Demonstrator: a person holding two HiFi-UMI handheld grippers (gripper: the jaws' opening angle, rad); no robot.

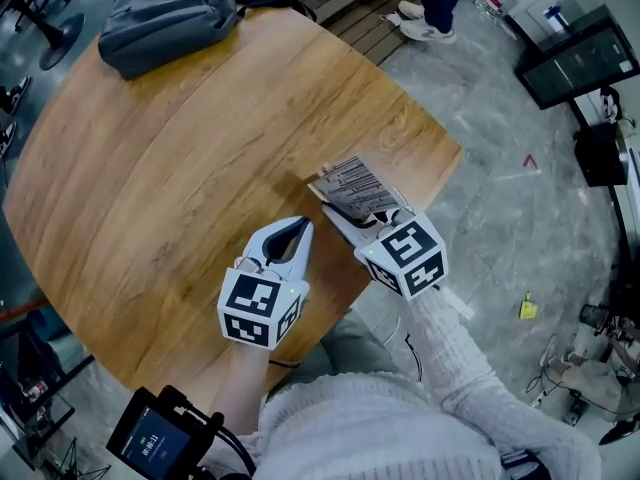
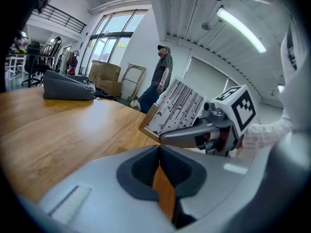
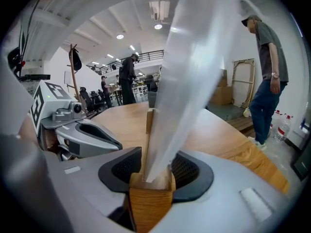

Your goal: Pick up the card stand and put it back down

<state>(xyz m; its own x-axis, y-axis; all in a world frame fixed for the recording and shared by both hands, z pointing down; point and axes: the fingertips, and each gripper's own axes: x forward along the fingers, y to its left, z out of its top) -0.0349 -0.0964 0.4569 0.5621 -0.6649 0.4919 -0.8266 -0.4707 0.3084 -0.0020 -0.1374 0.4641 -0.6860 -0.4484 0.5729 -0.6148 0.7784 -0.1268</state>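
The right gripper (image 1: 352, 218) pinches the wooden-based clear acrylic card stand (image 1: 350, 180), tilted near the four o'clock edge of the round wooden table (image 1: 150, 168). The left gripper (image 1: 297, 230), jaws pressed together, sits at the stand's eight o'clock.

No legible txt; card stand (image 1: 352, 186) print & phone screen (image 1: 150, 442) too blurry.

The card stand (image 1: 352, 185) is a light wooden base block with a slot that carries a clear panel, and the panel holds a card printed in black on white. In the head view it sits just right of centre, close to the right edge of the surface (image 1: 180, 168). The right claw (image 3: 150, 173) grips one end of the wooden base, its jaws pressed on both sides. The panel is tilted rather than plumb. Contact between base and surface cannot be confirmed.
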